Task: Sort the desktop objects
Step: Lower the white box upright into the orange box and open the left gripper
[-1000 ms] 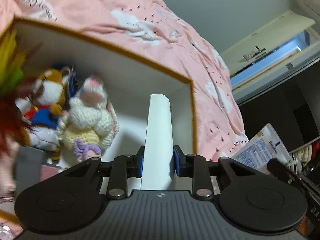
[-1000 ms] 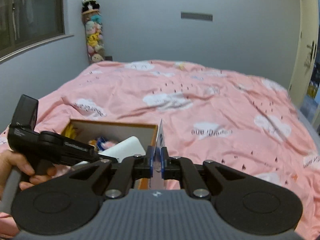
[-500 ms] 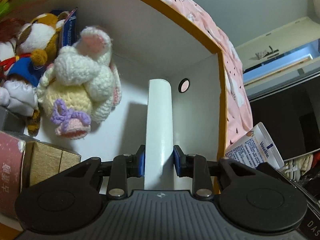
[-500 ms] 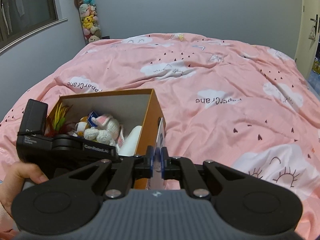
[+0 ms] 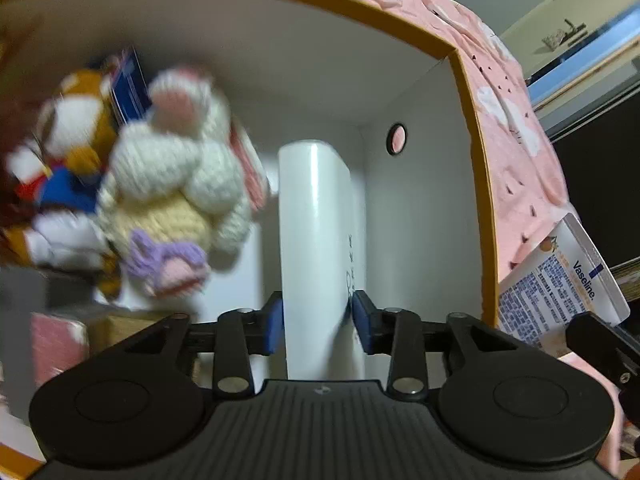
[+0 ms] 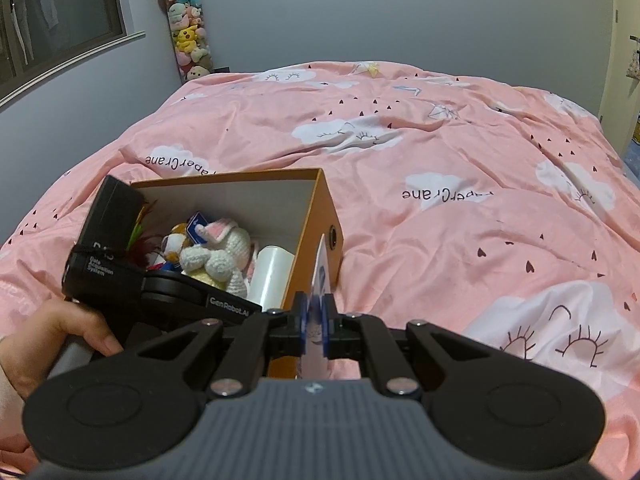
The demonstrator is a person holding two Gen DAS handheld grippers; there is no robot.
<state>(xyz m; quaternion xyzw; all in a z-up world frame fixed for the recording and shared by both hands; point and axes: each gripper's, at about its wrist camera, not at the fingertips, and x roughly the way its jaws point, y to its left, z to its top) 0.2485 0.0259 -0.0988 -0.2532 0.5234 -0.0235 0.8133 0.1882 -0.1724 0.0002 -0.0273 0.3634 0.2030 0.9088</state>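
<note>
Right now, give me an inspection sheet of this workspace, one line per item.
Surface: pink bedspread with cloud print, rumpled.
Job's things: orange box on the bedspread; white bottle in its right corner; Vaseline tube outside the box.
Clutter: crochet bunny, orange plush, blue card in the box.
Grippers: left tool jaws have just been opening, bottle between them; right tool shut on the tube.
Cables: nothing seen.
Surroundings: grey wall, window, hanging plush column.

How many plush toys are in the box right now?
2: a crocheted bunny mid-box, and an orange-and-white plush just left of it. More may be hidden behind the left gripper.
</note>
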